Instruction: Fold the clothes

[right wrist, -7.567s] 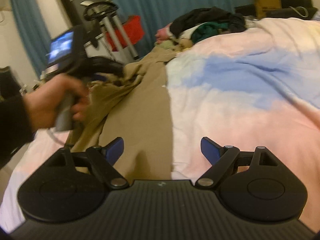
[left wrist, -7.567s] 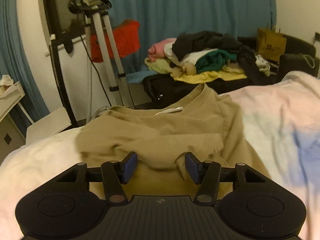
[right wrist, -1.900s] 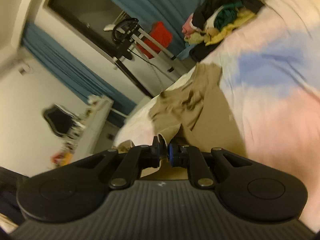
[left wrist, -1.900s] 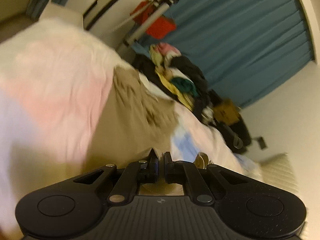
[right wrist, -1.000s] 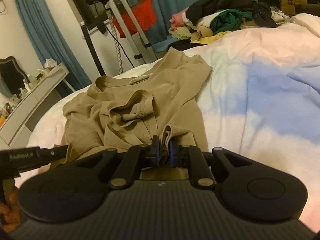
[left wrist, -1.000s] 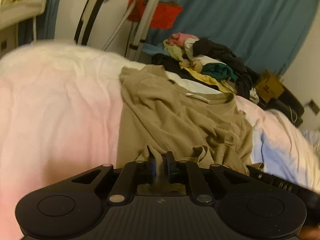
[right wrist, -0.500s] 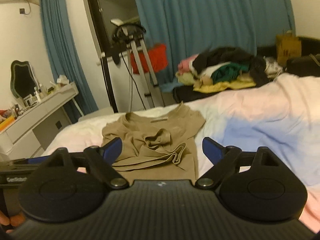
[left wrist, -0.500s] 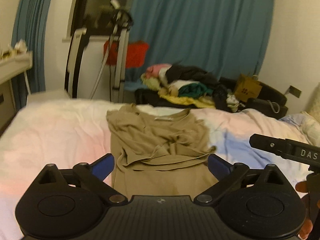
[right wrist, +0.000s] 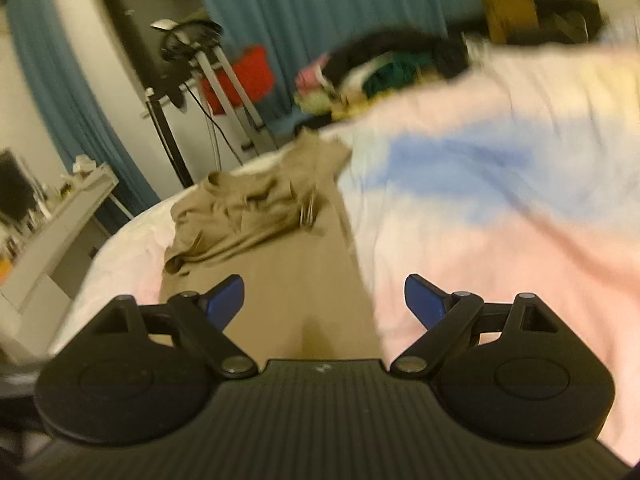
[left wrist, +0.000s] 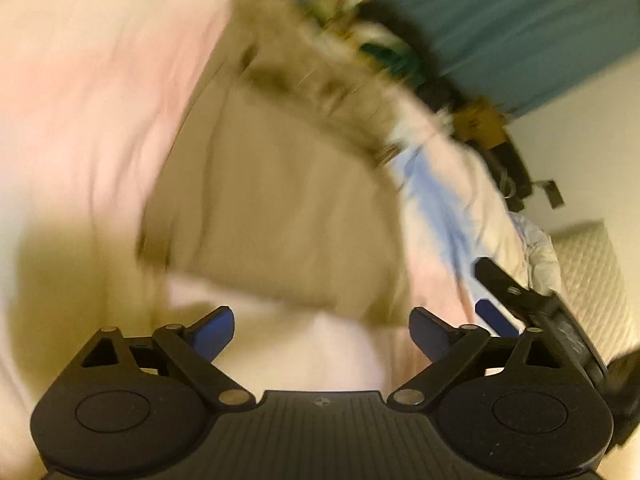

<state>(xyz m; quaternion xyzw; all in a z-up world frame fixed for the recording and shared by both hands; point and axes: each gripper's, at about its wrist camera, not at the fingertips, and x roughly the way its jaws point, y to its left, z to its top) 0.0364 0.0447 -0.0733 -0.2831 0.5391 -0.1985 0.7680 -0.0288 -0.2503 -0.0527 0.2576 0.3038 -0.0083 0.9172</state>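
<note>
Shirt (right wrist: 276, 240) lies rumpled at its far end on the bedspread (right wrist: 500, 208), it seems through blur, while we hold left gripper (left wrist: 322, 326) and right gripper (right wrist: 324, 296) spread, gripping nothing, perhaps to regrasp.

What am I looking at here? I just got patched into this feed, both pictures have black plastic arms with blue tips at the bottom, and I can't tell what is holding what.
Those black arms are two hand-held grippers that a person carries, one per hand; there is no robot. Each picture comes from a fisheye camera on a gripper, looking forward along its fingers. The left gripper and the right gripper both stand open, blue pads apart, holding nothing. Below them lies a tan shirt on a bed with a pink, white and blue cover; its far end is bunched and wrinkled. In the left view, the right gripper shows at the right edge. Beyond the bed sit a pile of clothes and a teal curtain. Both views are blurred by motion.
</note>
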